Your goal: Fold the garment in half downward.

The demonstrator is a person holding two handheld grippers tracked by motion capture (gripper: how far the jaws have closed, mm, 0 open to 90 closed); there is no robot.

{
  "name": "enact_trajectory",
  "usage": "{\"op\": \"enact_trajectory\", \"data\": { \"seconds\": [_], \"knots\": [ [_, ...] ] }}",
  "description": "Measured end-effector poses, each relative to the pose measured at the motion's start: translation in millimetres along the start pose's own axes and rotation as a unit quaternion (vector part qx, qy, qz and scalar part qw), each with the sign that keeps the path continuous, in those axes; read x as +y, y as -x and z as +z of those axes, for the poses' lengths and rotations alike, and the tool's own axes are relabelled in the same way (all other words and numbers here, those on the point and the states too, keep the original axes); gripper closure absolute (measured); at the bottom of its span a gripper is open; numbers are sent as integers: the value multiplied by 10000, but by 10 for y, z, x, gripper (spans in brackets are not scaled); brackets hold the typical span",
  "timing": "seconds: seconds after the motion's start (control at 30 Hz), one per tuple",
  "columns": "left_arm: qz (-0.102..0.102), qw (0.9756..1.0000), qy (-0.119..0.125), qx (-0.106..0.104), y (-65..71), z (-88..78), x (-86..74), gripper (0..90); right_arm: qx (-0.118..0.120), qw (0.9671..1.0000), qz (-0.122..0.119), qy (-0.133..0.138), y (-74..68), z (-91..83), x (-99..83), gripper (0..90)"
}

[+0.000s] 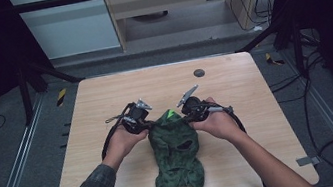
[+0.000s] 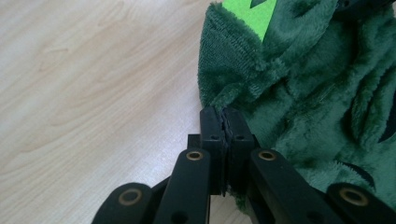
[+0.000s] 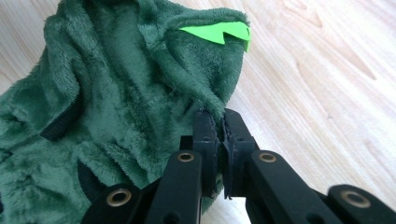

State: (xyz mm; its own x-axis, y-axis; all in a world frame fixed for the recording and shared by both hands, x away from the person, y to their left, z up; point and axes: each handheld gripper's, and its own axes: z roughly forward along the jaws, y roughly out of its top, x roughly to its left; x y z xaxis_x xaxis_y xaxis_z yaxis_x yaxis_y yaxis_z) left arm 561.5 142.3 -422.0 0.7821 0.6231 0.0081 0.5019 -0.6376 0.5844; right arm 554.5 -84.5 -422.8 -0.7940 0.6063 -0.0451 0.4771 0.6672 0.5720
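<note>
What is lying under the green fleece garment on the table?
The green fleece garment lies directly on the wooden table; bare wood shows all around it. Whether anything is beneath or inside it cannot be seen, as the fabric covers that area.

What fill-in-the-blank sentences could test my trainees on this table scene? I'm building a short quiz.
1. The dark green plush garment lies on a light ____ table.
2. The left gripper has its jaws ____ on the garment's edge.
3. The right gripper pinches the garment's edge below a bright ____ jagged patch.
4. A small dark round disc sits near the table's ____ edge.

Missing words: wooden; shut; green; far
</note>
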Motion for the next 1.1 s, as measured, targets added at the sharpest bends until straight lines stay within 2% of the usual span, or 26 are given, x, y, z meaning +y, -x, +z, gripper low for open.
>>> {"op": "enact_trajectory", "data": {
  "seconds": [0.33,0.93,1.1],
  "knots": [
    [-49,9998,157,87,-38,-97,85,884,-110,9999,-46,93,40,-118,104,858],
    [57,9992,302,270,-40,-213,234,884,-306,9992,-185,172,97,-232,214,859],
    [20,9989,351,312,-77,-257,269,883,-344,9990,-174,231,127,-254,266,857]
  ]
}}
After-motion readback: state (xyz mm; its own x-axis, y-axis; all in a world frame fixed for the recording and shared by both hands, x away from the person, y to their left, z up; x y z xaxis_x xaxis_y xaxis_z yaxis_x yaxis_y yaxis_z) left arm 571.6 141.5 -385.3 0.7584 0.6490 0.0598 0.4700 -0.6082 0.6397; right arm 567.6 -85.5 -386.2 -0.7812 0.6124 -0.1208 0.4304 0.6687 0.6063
